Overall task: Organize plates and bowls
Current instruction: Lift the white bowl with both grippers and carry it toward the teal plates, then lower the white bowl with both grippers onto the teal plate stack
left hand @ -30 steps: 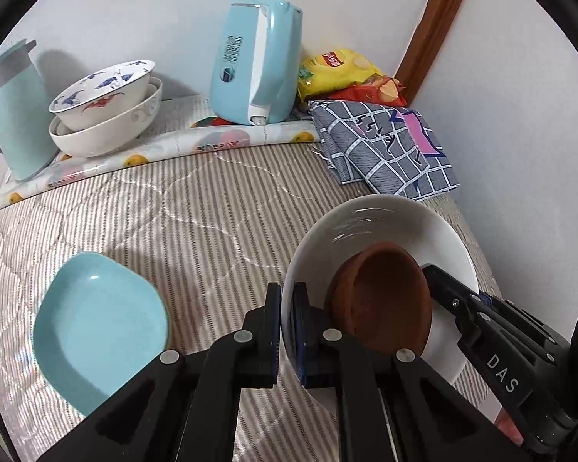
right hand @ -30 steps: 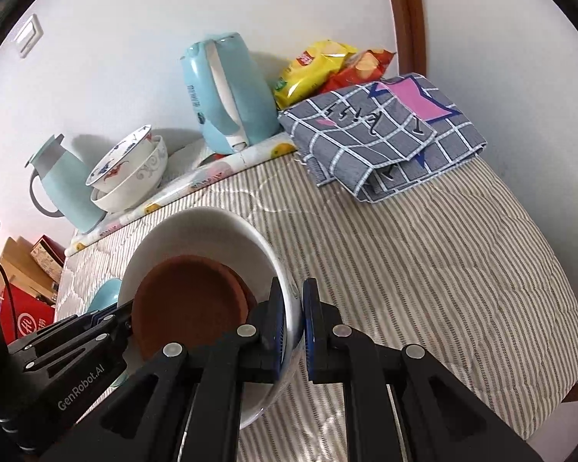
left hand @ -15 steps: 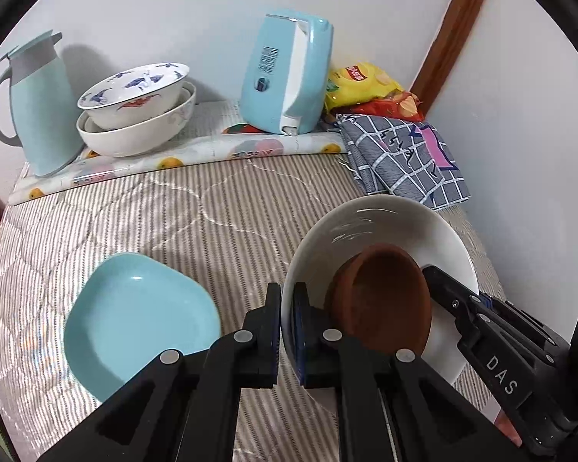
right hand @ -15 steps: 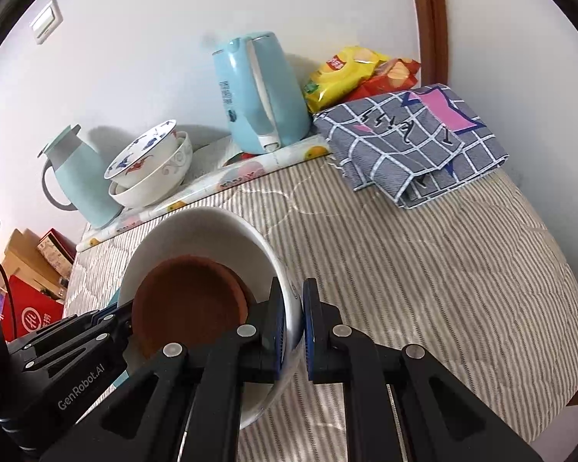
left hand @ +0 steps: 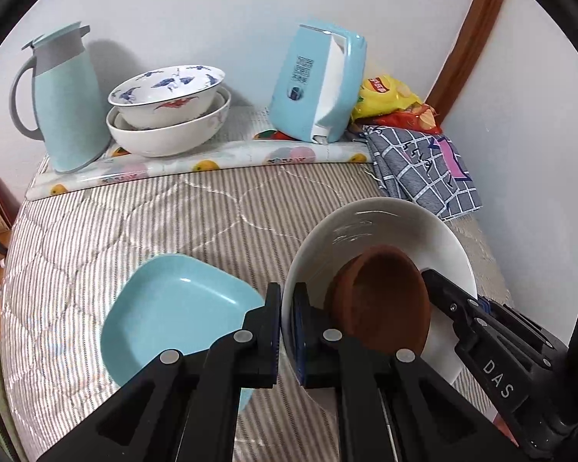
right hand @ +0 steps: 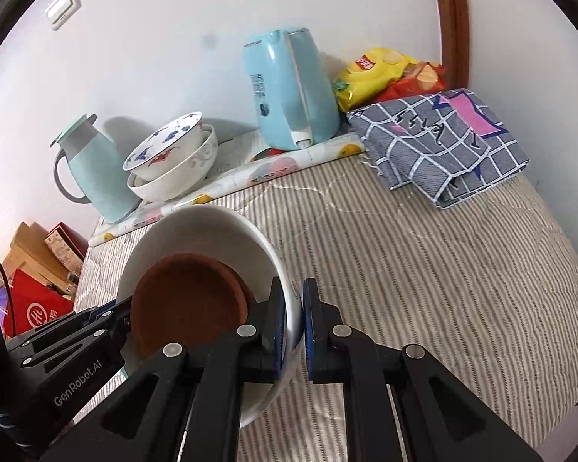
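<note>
So both grippers, left gripper [left hand: 287,331] and right gripper [right hand: 294,327], pinch the white bowl's [left hand: 385,223] rim; the brown dish [left hand: 385,300] probably sits loose inside.

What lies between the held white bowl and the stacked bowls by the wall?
Nothing visible blocks it. The large white bowl, with the brown clay dish inside, faces open striped bedding up to the stacked patterned bowls. The light blue square plate lies off to the left.
</note>
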